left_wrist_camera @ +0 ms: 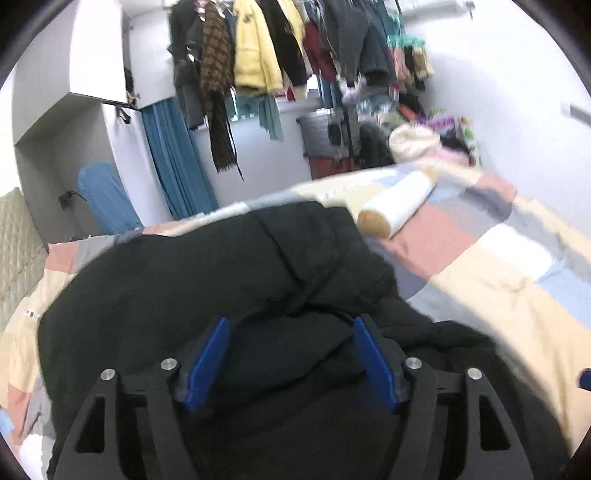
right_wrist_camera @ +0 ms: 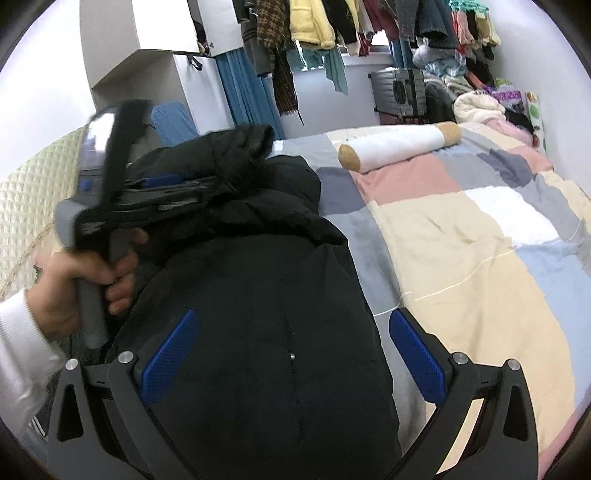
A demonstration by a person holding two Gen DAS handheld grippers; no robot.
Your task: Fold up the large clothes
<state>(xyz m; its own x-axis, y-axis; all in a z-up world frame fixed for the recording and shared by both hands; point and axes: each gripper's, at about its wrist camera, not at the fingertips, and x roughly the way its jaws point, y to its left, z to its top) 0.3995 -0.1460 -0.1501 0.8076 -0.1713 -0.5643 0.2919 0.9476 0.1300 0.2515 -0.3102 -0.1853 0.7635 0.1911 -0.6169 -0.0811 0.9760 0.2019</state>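
A large black padded jacket (right_wrist_camera: 258, 295) lies on the patchwork quilt (right_wrist_camera: 461, 229) of the bed. In the left wrist view the jacket (left_wrist_camera: 184, 266) fills the foreground. My left gripper (left_wrist_camera: 291, 328) has its blue pads spread, with a thick fold of black fabric bulging between them; whether they press it is unclear. In the right wrist view the left gripper (right_wrist_camera: 207, 182) holds a part of the jacket raised above the rest. My right gripper (right_wrist_camera: 291, 332) is open, its blue pads either side of the jacket's lower body, hovering above it.
A white bolster (right_wrist_camera: 399, 146) with tan ends lies across the far quilt. Clothes hang on a rail (right_wrist_camera: 332, 22) at the back. A suitcase (right_wrist_camera: 399, 92) and a clothes pile (right_wrist_camera: 480, 99) stand beyond the bed. A quilted headboard (right_wrist_camera: 33, 192) is at left.
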